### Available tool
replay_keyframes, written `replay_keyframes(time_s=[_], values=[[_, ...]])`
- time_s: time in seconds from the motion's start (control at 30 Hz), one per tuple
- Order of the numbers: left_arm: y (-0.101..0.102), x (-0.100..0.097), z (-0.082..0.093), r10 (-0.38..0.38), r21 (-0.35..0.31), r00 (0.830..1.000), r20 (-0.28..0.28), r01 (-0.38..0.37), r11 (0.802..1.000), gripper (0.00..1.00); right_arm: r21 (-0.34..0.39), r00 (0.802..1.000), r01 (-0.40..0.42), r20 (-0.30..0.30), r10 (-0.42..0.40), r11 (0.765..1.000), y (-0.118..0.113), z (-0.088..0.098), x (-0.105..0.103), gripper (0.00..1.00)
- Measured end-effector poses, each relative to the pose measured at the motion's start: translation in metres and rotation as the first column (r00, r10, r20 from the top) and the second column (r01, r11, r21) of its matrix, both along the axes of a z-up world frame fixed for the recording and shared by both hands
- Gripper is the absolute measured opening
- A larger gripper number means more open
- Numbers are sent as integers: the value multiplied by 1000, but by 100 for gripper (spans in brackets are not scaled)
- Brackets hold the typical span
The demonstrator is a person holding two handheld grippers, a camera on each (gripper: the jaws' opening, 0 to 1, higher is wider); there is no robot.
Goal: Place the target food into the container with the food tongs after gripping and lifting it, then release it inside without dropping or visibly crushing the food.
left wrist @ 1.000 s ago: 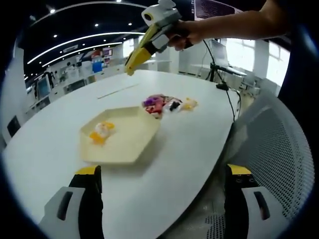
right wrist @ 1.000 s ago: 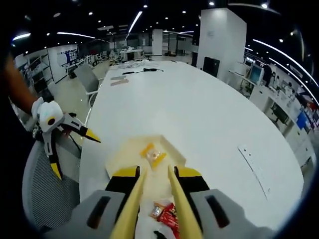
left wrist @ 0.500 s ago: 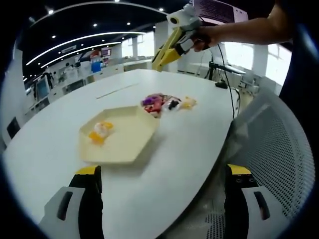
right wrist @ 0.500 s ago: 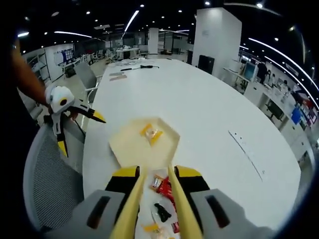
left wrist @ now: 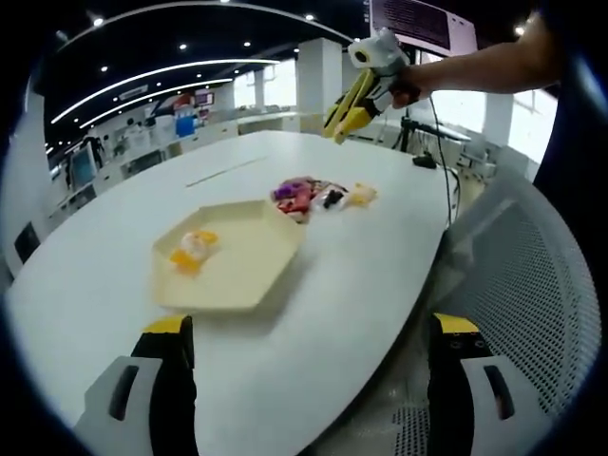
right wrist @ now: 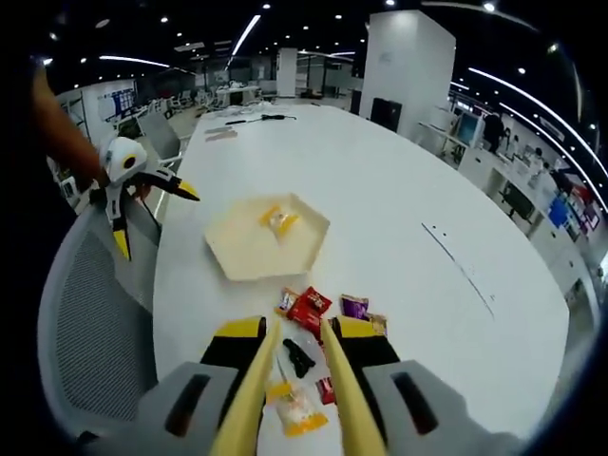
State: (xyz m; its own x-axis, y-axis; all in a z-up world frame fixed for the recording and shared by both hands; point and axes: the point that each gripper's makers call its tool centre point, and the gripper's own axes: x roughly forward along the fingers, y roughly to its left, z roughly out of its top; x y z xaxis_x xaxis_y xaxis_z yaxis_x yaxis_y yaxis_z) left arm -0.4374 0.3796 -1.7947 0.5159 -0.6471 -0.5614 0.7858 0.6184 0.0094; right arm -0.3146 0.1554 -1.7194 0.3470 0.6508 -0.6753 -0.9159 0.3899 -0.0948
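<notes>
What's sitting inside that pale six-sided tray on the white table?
The hexagonal tray holds one small wrapped snack, orange and whitish, near one edge; the rest of its floor is bare. What the wrapper contains is too small to tell. The other snack packets lie outside on the table.

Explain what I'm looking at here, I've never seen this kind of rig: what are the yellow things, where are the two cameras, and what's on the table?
A person holds a two-jaw tool in each hand, and a fisheye camera rides on each tool, looking forward along its jaws.

In the left gripper view, the left gripper shows its black, yellow-tipped jaws wide apart at the bottom. The right gripper hangs above the table, held in a hand.

In the right gripper view, the right gripper's long yellow tongs run nearly parallel, with nothing between them.

On the white table lies a cream hexagonal tray with one orange-and-white wrapped food item inside. Beside the tray is a pile of wrapped snacks. A grey mesh chair stands at the table's edge.
</notes>
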Motion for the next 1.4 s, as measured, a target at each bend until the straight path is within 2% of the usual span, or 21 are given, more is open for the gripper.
replay_keyframes(time_s=[0.4,0.57,0.93,1.4], values=[[0,-1,-2,-4,9,1000,-10,4,1000,99,8,1000,6,10,-6,1000,-11,-2,-7,26],[0,-1,-2,-4,11,1000,-12,4,1000,99,-10,1000,-2,12,2,1000,-19,-7,-7,26],[0,-2,-4,-7,17,1000,-15,8,1000,99,-23,1000,3,-18,-3,1000,-36,-19,-16,26],[0,-2,-5,-9,17,1000,-19,9,1000,99,-37,994,48,-98,-52,998,-54,-65,-27,26]])
